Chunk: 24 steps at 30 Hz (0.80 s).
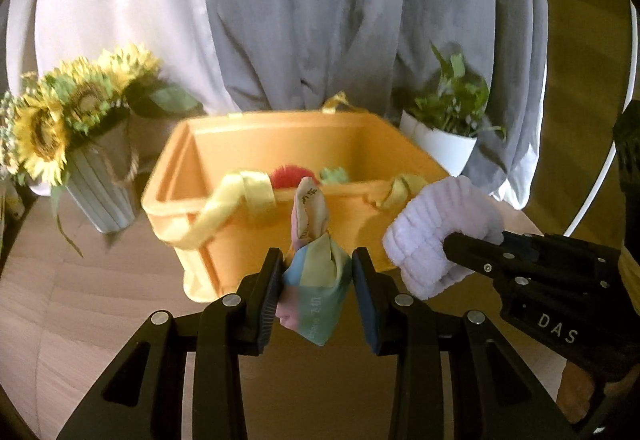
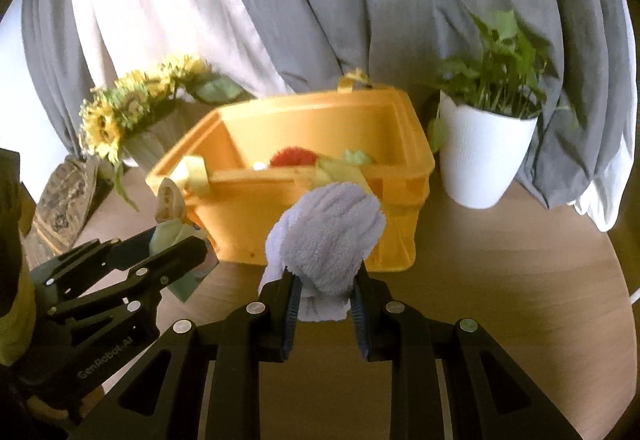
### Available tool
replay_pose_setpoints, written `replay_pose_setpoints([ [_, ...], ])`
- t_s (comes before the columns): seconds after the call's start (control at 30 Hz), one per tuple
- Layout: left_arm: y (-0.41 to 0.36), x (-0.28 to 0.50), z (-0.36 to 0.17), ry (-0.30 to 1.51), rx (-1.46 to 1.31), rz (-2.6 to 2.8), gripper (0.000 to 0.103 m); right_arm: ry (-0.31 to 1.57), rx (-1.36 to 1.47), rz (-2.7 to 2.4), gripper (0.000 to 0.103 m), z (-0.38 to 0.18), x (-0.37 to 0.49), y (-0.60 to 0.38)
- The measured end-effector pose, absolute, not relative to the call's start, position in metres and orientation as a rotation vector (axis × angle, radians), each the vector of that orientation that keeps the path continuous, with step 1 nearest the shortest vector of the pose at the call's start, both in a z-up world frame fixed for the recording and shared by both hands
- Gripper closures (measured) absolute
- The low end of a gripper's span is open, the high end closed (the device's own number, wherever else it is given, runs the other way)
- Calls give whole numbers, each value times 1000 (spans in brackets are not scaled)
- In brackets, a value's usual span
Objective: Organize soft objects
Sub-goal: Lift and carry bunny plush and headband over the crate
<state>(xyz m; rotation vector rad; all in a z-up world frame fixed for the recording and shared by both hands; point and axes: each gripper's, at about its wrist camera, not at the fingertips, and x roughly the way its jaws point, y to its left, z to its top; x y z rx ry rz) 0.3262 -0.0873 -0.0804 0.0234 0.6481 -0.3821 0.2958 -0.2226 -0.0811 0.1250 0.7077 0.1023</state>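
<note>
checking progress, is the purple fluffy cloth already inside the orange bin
No, the purple fluffy cloth is clamped in the right gripper, in front of the orange bin, outside it.

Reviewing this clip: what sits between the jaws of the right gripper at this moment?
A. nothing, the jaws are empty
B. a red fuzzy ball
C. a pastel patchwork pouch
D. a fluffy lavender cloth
D: in the right wrist view the right gripper is clamped on the fluffy lavender cloth, in front of the yellow bin; the pastel pouch is in the left gripper.
</note>
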Motion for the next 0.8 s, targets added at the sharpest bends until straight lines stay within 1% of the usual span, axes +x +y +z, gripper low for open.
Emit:
replay_pose_setpoints([
  [0.53,-61,328,-31,515,14,-331,68,532,135,60,78,-30,296,-205],
  [0.8,-53,342,-16,479,13,-324,68,476,134,33,78,-10,305,-200],
])
